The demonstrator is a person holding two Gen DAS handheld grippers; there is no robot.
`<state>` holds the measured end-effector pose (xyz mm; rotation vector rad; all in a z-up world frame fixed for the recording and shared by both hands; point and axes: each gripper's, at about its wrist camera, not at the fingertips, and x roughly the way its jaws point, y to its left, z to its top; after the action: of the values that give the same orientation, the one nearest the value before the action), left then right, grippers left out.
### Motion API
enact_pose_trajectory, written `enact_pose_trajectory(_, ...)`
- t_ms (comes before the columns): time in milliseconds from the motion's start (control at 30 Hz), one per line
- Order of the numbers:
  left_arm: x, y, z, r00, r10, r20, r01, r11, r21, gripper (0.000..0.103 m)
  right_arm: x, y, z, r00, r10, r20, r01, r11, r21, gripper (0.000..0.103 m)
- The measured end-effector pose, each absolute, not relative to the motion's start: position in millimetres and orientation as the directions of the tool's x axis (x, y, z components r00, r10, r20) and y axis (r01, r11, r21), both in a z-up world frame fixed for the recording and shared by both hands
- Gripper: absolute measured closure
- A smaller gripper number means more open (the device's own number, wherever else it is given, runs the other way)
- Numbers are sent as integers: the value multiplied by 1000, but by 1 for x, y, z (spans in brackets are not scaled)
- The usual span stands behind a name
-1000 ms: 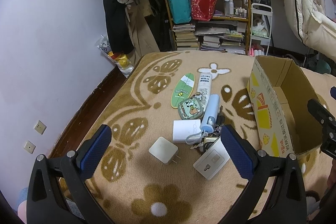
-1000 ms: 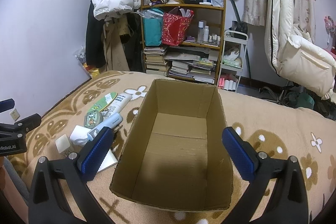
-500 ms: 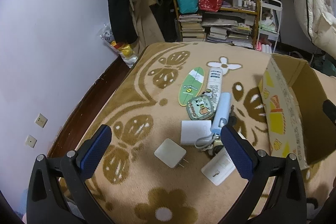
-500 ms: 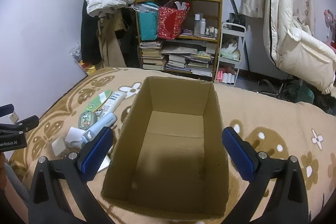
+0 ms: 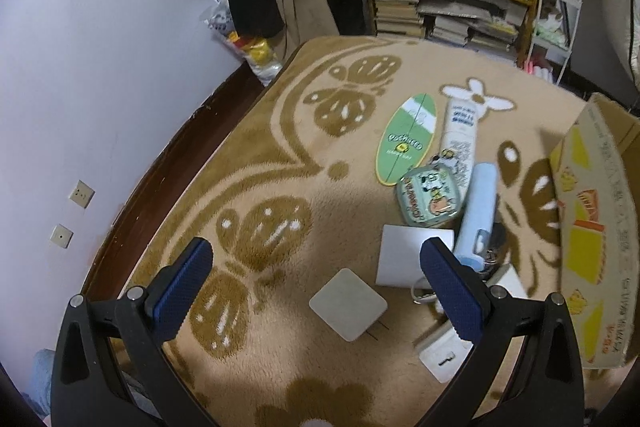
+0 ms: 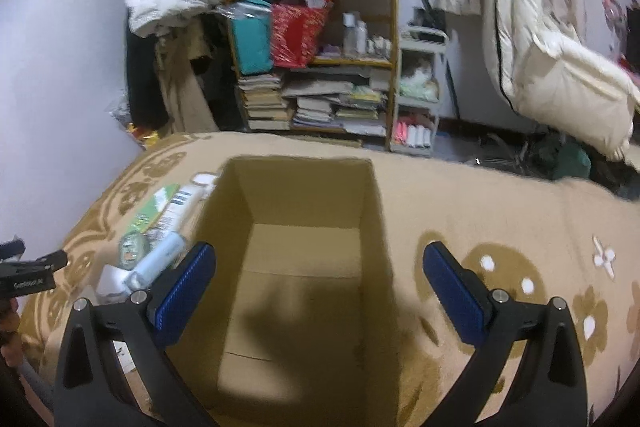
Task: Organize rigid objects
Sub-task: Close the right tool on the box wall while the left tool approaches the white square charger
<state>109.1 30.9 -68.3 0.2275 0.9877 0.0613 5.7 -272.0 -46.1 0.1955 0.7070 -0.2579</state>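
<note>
My left gripper [image 5: 316, 287] is open and hovers over a white square charger [image 5: 347, 303] on the brown patterned blanket [image 5: 256, 155]. Beyond it lie a white box [image 5: 408, 259], a pale blue tube [image 5: 478, 215], a round cartoon tin [image 5: 430, 195], a green surfboard-shaped card [image 5: 406, 139], a white lotion tube [image 5: 458, 135] and a white switch plate [image 5: 448, 349]. My right gripper [image 6: 316, 291] is open above the empty cardboard box [image 6: 304, 251], nothing between its fingers. The box's printed side [image 5: 588, 227] shows at the left view's right edge.
A cluttered bookshelf [image 6: 316, 67] with books, bags and bottles stands past the bed's far end. A white wall [image 5: 100, 67] with sockets runs along the left. Coats hang by the shelf and a white duvet [image 6: 552, 59] hangs at the right.
My left gripper has moved forward and lower toward the pile, so the charger now sits between its fingers' line. The right gripper has come closer over the box. Both stay open.
</note>
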Motion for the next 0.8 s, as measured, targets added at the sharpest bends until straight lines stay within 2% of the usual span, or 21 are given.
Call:
enact_pose_trajectory(333,137,48,-99,418,167,-893,22,981,193,1,18,-308,-72,632,-190,-751,400,910,106,0)
enact_pose_trajectory(400,141,49,-107,389,189,-901,20,977,214,1,20,-314,-77,612,-171,-772,405,906,120,9)
enact_pose_trajectory(533,144,52,-121,328,224,-918,19,970,244,1,22,-321,-86,584,-134,-801,414,897,152,20)
enact_pose_trajectory(633,143,53,-126,303,239,-922,27,965,259,1,22,-322,-91,565,-112,-817,411,897,161,33)
enact_pose_trajectory(700,144,51,-132,289,252,-924,37,961,274,1,24,-320,-94,546,-95,-832,401,902,160,49)
enact_pose_trajectory(767,145,50,-138,276,262,-925,41,958,283,1,25,-319,-98,528,-77,-845,395,904,164,58)
enact_pose_trajectory(800,145,50,-139,274,274,-922,35,955,295,0,26,-318,-99,522,-77,-849,393,906,159,67)
